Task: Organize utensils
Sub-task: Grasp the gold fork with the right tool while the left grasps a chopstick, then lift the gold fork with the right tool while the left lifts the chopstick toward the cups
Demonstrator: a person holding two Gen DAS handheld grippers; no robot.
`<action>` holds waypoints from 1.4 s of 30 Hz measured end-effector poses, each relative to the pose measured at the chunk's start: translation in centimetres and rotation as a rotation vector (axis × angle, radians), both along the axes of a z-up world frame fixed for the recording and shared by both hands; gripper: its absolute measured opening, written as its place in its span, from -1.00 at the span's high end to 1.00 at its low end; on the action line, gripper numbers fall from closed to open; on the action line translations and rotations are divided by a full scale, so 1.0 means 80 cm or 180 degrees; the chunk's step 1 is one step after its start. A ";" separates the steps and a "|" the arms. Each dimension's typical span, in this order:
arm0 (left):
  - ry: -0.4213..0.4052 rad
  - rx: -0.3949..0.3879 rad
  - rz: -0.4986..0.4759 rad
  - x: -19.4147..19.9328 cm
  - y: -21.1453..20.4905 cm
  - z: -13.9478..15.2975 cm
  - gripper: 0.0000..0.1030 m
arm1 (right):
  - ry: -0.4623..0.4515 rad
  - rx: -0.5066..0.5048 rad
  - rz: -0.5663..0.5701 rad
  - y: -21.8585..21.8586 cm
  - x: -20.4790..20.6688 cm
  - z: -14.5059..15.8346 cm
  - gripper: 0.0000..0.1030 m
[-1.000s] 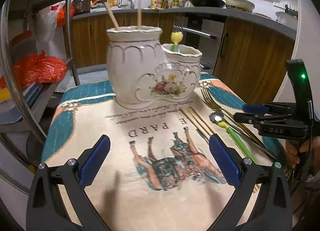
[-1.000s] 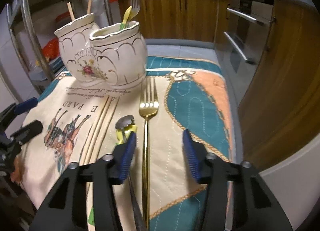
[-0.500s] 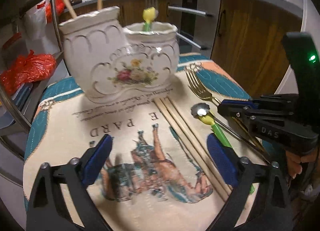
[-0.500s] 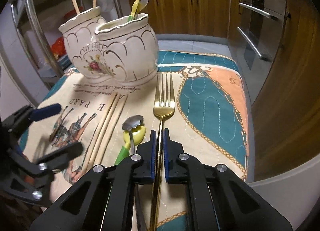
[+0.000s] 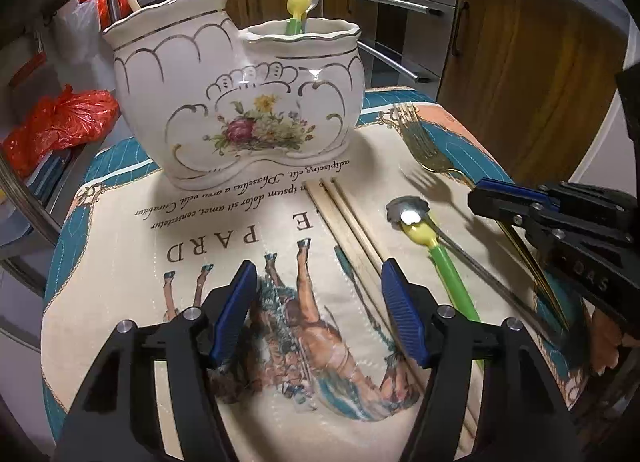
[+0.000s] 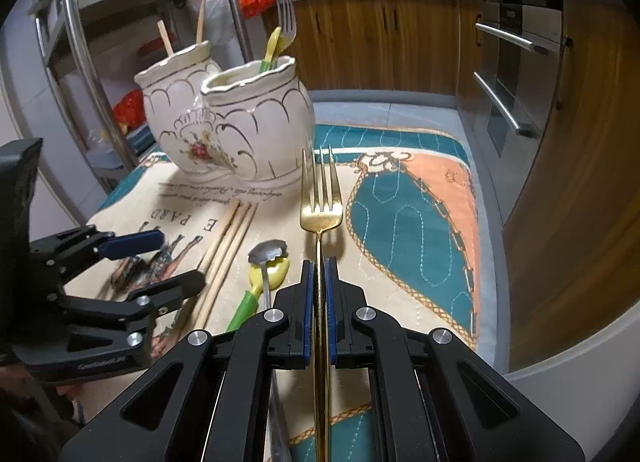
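A white flowered ceramic holder (image 5: pixel 240 102) (image 6: pixel 240 130) stands at the back of the printed cloth. Its tall side holds chopsticks; its low side holds a yellow-green spoon and a silver fork. My right gripper (image 6: pixel 319 274) (image 5: pixel 480 192) is shut on the handle of a gold fork (image 6: pixel 320 210) (image 5: pixel 420 142), whose head hangs just above the cloth. My left gripper (image 5: pixel 318 302) (image 6: pixel 160 262) hovers low over the cloth, jaws closing. Loose chopsticks (image 5: pixel 348 222) (image 6: pixel 228 238) run between its pads beside the right one, untouched. A yellow-green spoon (image 5: pixel 440 258) and a silver spoon (image 5: pixel 406 212) lie between chopsticks and fork.
A metal rack (image 6: pixel 92 74) with red bags (image 5: pixel 56 122) stands left of the small table. Wooden cabinets (image 5: pixel 520 62) and an oven (image 6: pixel 516 74) lie behind and right. The cloth's teal border (image 6: pixel 400 222) ends close to the table's right edge.
My right gripper closed on the gold fork's handle and raised its head slightly. My left gripper moved in toward the holder and over the chopsticks, and its jaws narrowed.
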State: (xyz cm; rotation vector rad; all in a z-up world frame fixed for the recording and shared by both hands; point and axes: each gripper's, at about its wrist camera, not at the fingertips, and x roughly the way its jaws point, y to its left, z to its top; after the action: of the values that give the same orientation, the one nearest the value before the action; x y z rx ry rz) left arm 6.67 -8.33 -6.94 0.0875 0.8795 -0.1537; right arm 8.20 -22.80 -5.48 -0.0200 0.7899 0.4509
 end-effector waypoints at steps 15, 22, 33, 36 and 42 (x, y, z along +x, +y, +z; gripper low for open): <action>0.0144 0.0016 -0.0315 0.031 -0.002 0.003 0.89 | -0.0053 0.0118 0.0040 -0.005 -0.006 0.001 0.87; 0.0139 0.0058 -0.0498 0.022 0.013 0.009 0.89 | -0.0159 0.0152 0.0076 -0.003 -0.012 0.006 0.87; -0.0555 -0.0061 -0.0716 -0.036 0.033 0.050 0.89 | -0.0792 0.0260 0.0096 0.000 -0.044 0.043 0.87; -0.0733 -0.0129 -0.0738 -0.041 0.040 0.065 0.89 | -0.0969 0.0267 0.0103 0.004 -0.055 0.053 0.87; -0.1154 -0.0298 -0.0746 -0.061 0.064 0.093 0.89 | -0.1399 0.0220 0.0108 0.017 -0.077 0.078 0.87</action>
State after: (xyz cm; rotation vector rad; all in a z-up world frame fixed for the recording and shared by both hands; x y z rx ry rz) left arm 1.79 -3.19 0.47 0.1266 0.4973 -0.3852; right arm 2.03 -21.44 0.75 -0.0660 0.3424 0.4839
